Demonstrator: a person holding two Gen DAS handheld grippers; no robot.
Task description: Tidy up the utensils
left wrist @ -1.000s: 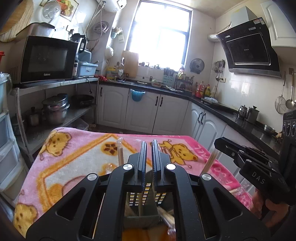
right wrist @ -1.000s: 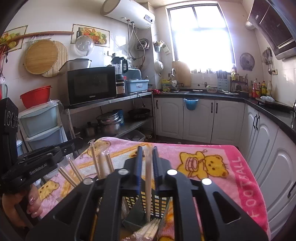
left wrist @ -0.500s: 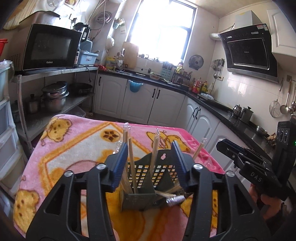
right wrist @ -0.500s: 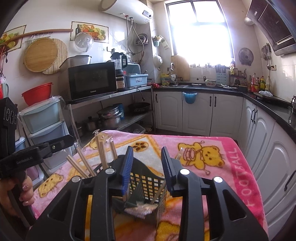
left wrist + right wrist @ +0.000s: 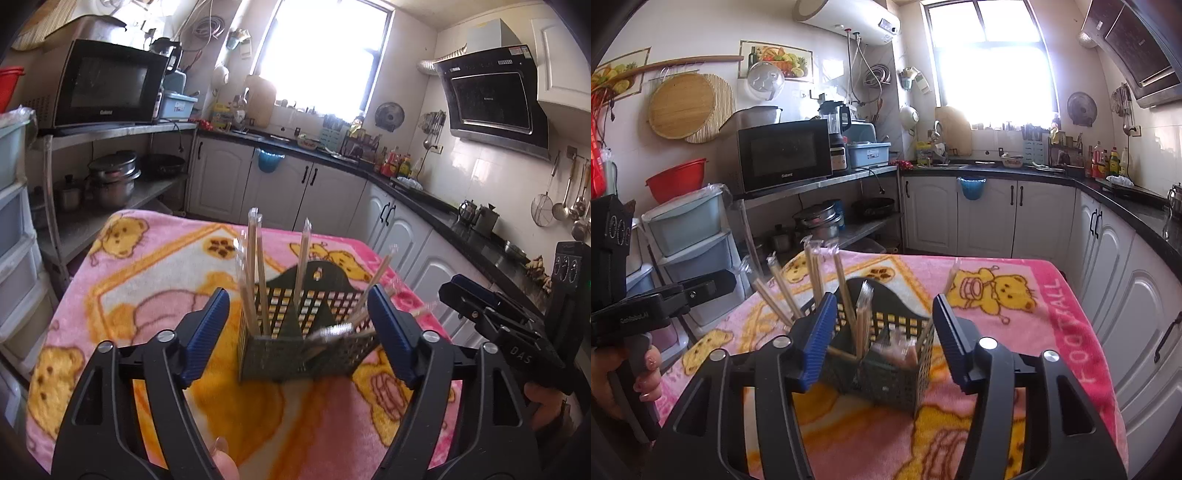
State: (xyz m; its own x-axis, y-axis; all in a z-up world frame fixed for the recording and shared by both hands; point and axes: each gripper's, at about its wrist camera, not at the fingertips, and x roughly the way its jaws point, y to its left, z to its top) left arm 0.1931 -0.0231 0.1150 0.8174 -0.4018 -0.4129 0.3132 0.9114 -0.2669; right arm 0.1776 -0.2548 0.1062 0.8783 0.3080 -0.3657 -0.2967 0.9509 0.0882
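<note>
Both tools have let go and drawn back: the left gripper (image 5: 297, 321) and right gripper (image 5: 884, 332) now gape wide, empty. The wrapped wooden chopsticks (image 5: 256, 273) stand in the dark perforated plastic caddy (image 5: 303, 332) at twelve o'clock on the pink bear-print blanket (image 5: 147, 280) (delivery apparently done).

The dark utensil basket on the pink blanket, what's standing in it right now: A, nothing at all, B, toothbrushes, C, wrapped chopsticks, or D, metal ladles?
C: wrapped chopsticks stand and lean out of the mesh basket, their clear sleeves showing at the tips; both hand-held grippers are open and empty.
</note>
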